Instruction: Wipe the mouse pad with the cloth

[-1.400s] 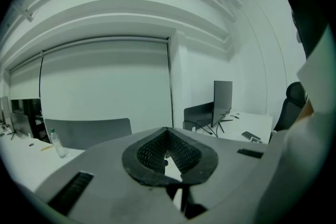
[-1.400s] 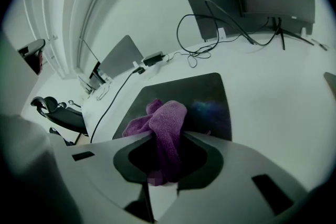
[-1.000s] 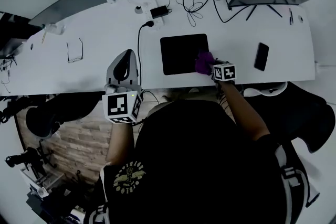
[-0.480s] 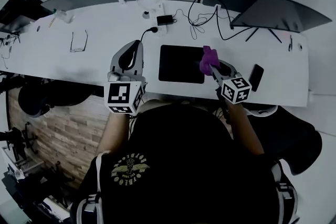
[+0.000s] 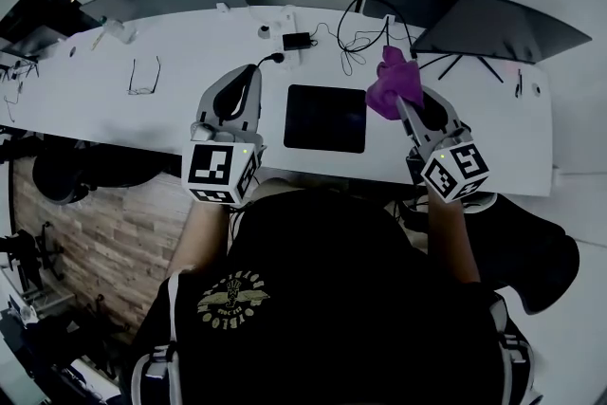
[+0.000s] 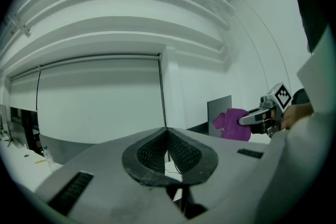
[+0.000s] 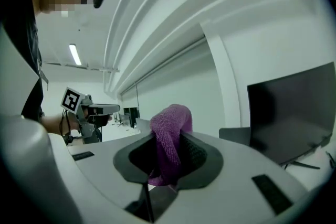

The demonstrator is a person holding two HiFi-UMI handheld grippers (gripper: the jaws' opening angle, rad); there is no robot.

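Left gripper (image 5: 245, 81) closed on nothing, raised beside pad (image 5: 325, 119); right gripper (image 5: 406, 104) clamped on cloth (image 5: 391, 82), held in air off pad's right edge, not touching; wiping likely finished or paused; cloth not yet put down.

**Cloth comes up off the mouse pad**

A second ago the right claw (image 5: 398, 100) presses the purple cloth (image 5: 389, 86) down on the right edge of the mouse pad (image 5: 324, 118). Half a second ago it has the cloth raised at that same edge. Now it holds the cloth higher, clear of the pad, and in the head view the cloth shows past the pad's far right corner. The cloth now bunches and sticks up out of the claw instead of lying spread flat. The left claw (image 5: 248, 76) has come further in over the desk (image 5: 493, 123), nearer the pad's left edge.
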